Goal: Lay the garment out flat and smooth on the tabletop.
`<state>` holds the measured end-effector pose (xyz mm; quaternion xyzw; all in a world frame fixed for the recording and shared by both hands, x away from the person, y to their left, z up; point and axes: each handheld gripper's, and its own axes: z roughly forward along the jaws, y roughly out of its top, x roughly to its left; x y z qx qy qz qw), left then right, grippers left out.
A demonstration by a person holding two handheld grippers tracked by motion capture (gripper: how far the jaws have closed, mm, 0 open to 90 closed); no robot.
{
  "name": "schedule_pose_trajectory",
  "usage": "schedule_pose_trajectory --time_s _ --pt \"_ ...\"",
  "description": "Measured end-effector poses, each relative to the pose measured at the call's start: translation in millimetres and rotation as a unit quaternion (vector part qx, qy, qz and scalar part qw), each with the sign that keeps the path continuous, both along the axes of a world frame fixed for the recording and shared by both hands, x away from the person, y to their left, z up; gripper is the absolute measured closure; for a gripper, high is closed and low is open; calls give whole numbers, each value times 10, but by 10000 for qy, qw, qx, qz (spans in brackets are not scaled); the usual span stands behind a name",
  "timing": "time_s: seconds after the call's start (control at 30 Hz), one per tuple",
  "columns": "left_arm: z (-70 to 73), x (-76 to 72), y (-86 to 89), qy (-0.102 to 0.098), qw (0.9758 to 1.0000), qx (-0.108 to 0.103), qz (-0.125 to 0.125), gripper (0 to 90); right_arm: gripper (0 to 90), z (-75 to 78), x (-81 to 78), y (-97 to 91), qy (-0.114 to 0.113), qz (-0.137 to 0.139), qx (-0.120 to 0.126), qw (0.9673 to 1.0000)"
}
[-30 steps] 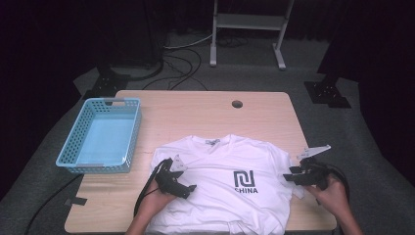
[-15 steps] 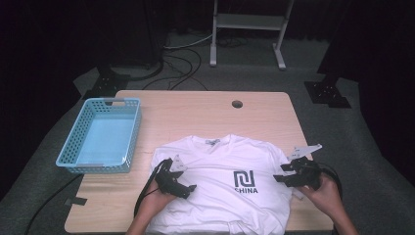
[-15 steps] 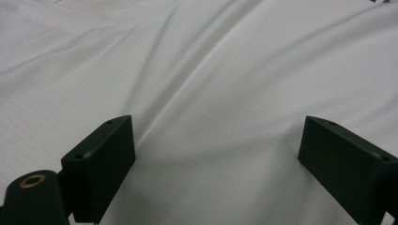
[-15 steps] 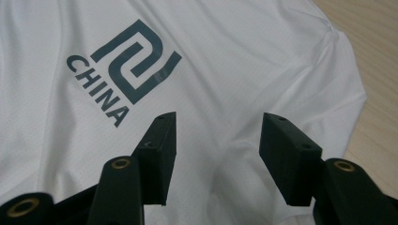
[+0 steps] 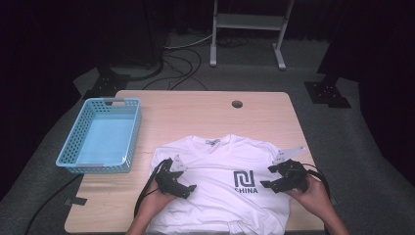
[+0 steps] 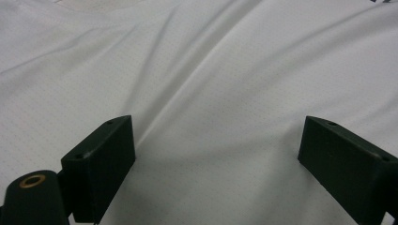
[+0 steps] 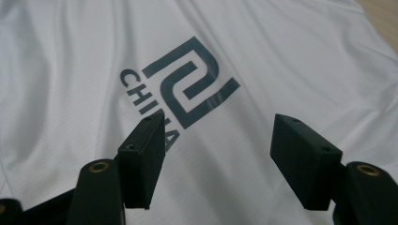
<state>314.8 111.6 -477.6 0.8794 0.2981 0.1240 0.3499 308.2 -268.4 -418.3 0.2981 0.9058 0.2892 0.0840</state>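
A white T-shirt (image 5: 220,181) with a dark "CHINA" logo (image 5: 243,181) lies flat, front up, on the near half of the wooden table (image 5: 195,112). My left gripper (image 5: 188,180) rests low over the shirt's left side, pointing right. Its jaws stand wide open above bare wrinkled cloth (image 6: 216,70), and the left gripper (image 6: 216,129) holds nothing. My right gripper (image 5: 265,177) hovers over the shirt's right side, pointing left at the logo (image 7: 187,84). The jaws of the right gripper (image 7: 219,121) have just been opening, and nothing is between them.
An empty blue plastic basket (image 5: 100,137) stands on the table's left side. A round cable hole (image 5: 237,104) sits near the far edge. A metal stand (image 5: 247,29) and cables are on the dark floor behind the table.
My right gripper has moved left from the shirt's right edge toward the logo, and its jaws stand wider apart. The left gripper has not moved.
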Motion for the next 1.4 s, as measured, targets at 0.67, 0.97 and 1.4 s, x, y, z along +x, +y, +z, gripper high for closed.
schedule_pose_trajectory --time_s 0.67,0.97,1.4 --pt "-12 -80 -120 -21 10000 -31 33 92 269 -443 -104 -32 112 235 -304 9992" --pt "-36 -160 -426 -89 9998 -115 -139 85 227 -466 -131 -416 77 275 -238 9993" --pt "109 -139 -487 -172 9985 -268 -439 89 187 -418 -131 -565 169 58 -210 9996"
